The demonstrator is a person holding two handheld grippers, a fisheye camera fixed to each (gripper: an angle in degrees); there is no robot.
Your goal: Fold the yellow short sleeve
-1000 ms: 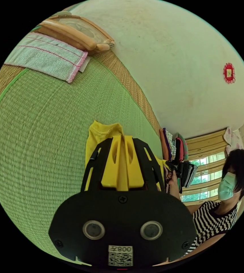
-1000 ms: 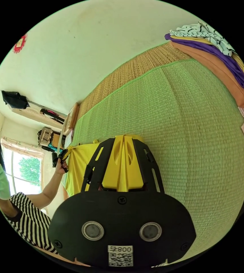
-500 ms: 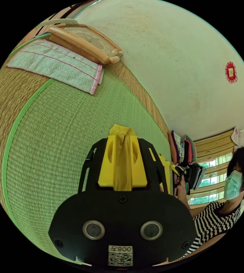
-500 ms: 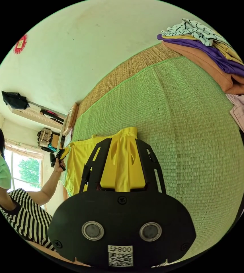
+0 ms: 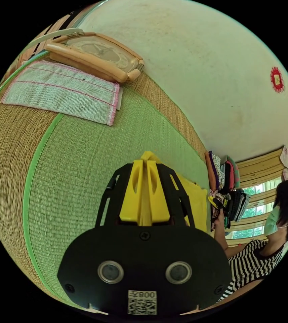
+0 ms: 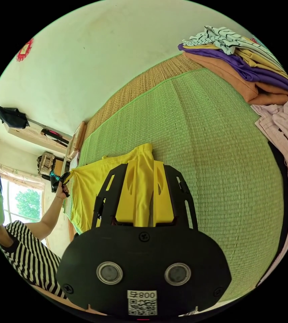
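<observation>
In the left gripper view, the left gripper (image 5: 146, 165) has its two yellow jaws pressed almost together on a thin fold of the yellow short-sleeve shirt (image 5: 192, 198), whose cloth peeks out past the jaw tips and spreads to the right over the green woven straw mat (image 5: 80, 161). In the right gripper view, the right gripper (image 6: 143, 165) has its jaws a little apart, with a bunched strip of the same shirt running between them and both jaws pressing on it. The shirt stretches across the mat from there to the left gripper at the far left, held in the person's hand (image 6: 60, 191). A pile of folded clothes (image 6: 248, 67) lies at the far right of the mat. Compared with half a second ago, more yellow cloth lies spread between the two grippers, and the left jaws are closer together.
</observation>
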